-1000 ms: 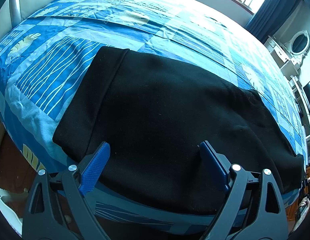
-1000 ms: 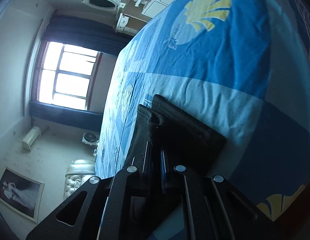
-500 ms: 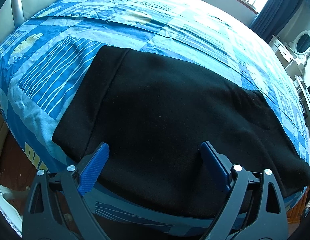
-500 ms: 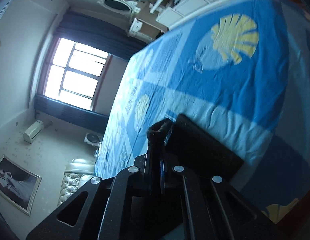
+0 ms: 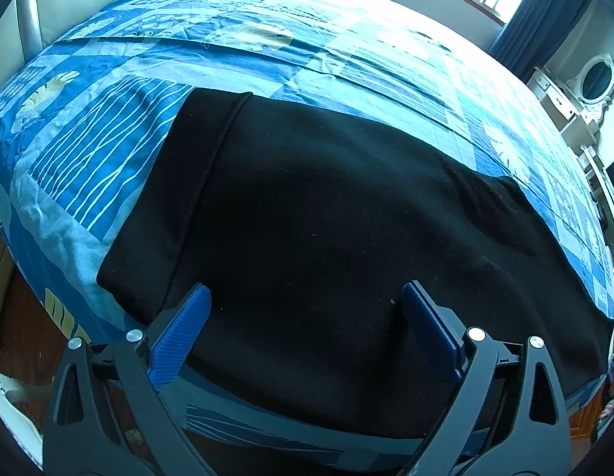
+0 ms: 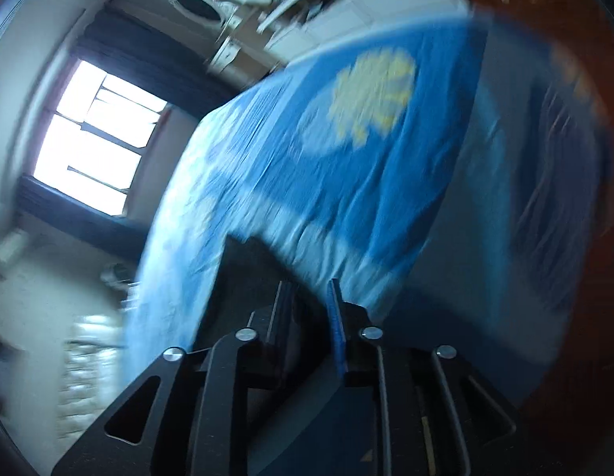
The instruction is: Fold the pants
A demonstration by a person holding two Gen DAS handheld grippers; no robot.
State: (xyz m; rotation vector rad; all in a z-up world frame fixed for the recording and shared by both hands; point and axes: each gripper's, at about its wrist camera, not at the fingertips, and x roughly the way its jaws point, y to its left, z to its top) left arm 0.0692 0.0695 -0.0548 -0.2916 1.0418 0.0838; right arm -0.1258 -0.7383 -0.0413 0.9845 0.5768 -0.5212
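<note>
Blue bed cover [image 5: 108, 150] with black pants [image 5: 327, 218] lying flat near its edge.
Left gripper [image 5: 303, 317] gapes wide over them, holding nothing; right gripper [image 6: 307, 297] is opening, maybe empty in the blur, so the fold could slip loose.

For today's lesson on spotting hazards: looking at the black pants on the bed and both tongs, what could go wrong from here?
1. The right tongs are opening with dark cloth between their pads; that end could drop before it is placed, possibly undoing the fold.
2. The black pants lie close to the edge of the blue bedspread, so a tug might slide them off.
3. The left tongs stand wide open over the pants and may pinch only the top layer.
</note>
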